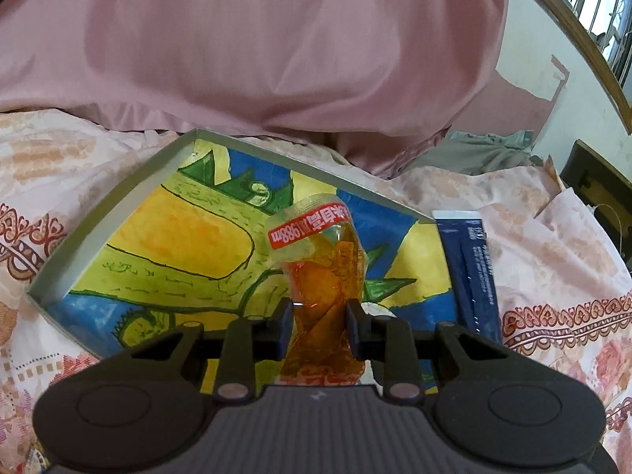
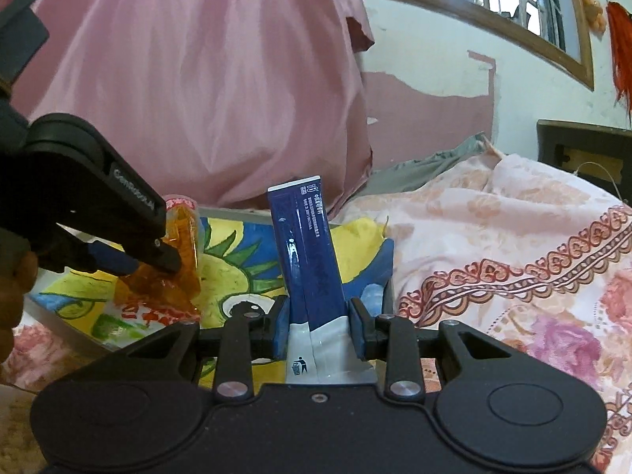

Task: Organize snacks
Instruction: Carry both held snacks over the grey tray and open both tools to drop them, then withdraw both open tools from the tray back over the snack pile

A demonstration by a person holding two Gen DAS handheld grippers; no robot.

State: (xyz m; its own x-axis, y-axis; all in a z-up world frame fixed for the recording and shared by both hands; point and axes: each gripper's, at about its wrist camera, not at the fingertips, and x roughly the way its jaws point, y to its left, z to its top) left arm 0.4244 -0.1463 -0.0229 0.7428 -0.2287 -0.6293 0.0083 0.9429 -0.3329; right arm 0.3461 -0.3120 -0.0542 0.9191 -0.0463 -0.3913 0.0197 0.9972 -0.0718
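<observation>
- Step in hand, by my read: carrying two snacks to the box on the bed; both sit over it, neither set down yet.
- Left gripper (image 1: 320,330), bottom centre of the left wrist view: jaws narrow, clamped on the orange snack pouch (image 1: 322,272). The pouch stands up out of the jaws, red label end at the top, hanging over the middle of the box.
- Right gripper (image 2: 320,330), bottom centre of the right wrist view: jaws narrow, clamped on the white lower end of the blue packet (image 2: 306,249). The packet points up and away, over the box's right side.
- In the right wrist view the left gripper shows at mid left with the pouch in it, near the blue packet but apart.
- Box (image 1: 106,213): shallow, grey rim, painted yellow, green and blue floor, nothing else seen lying in it. It rests on the floral bedspread (image 1: 553,260).
- Next move calls for: lower each snack to the box floor, pouch left, packet right, then release; keep the two grippers clear of each other.
- Far: pink cloth (image 1: 252,39) hanging behind the box.
</observation>
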